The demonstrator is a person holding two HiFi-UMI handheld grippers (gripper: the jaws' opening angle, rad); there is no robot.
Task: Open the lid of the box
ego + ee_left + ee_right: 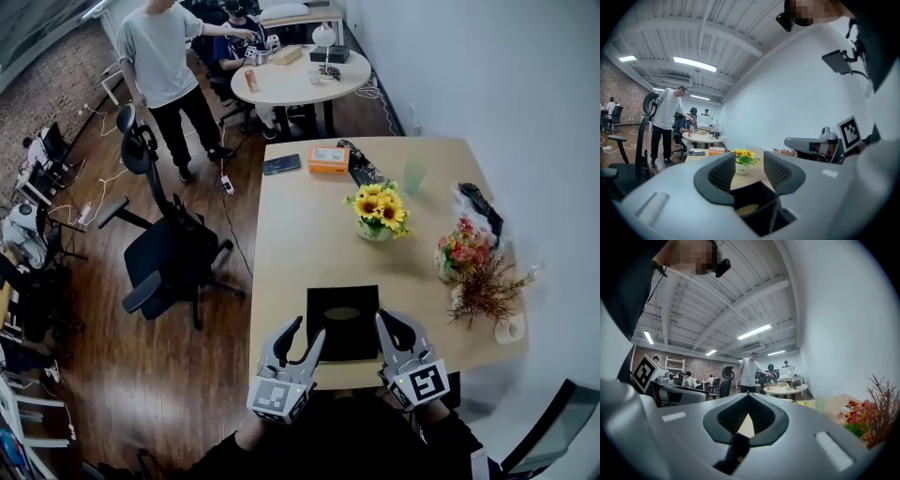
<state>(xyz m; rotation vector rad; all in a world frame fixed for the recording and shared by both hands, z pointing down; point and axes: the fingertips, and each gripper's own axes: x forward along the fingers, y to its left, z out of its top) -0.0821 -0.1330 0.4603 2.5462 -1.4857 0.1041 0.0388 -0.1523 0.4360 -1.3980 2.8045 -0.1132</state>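
On the table (pixel 286 253), near its front edge, the box (pixel 343 323) lies between the left gripper (pixel 307 331) and the right gripper (pixel 382 320). The flower pot (pixel 376 214) stands behind it. The office chair (pixel 165 249) sits left of the table.

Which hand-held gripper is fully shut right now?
The right hand-held gripper: its jaw tips meet. The left hand-held gripper shows a clear gap between its jaws.
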